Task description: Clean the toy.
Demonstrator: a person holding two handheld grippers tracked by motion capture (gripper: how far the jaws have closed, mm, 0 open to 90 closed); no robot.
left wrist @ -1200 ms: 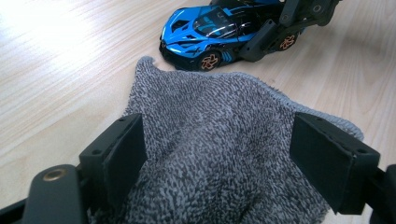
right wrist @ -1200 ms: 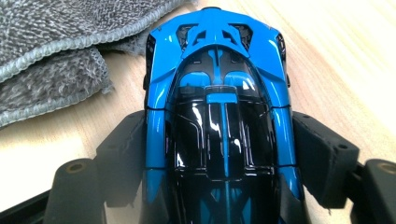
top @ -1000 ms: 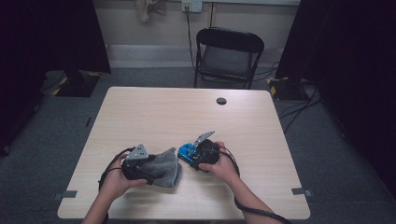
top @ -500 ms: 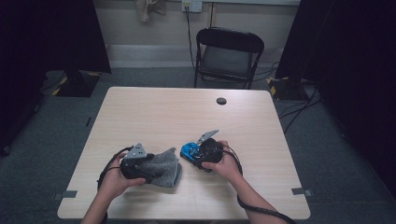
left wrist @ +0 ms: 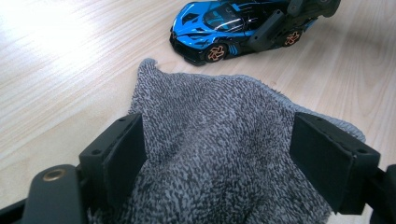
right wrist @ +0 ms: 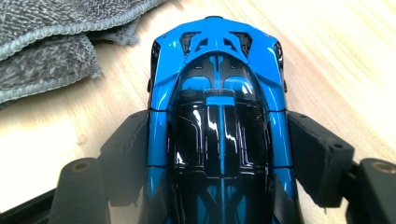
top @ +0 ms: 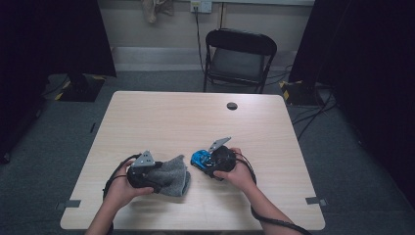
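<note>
Gripping a glossy blue toy car [right wrist: 219,121] beside nubby grey cloth [left wrist: 224,154].

Toy car's [right wrist: 219,135] rear beyond bottom edge

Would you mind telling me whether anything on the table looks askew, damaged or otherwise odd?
Nothing stands out. The blue toy car sits intact between the right gripper's jaws, and the grey cloth is bunched, not flat, between the left gripper's jaws. The table shows no spill.
</note>
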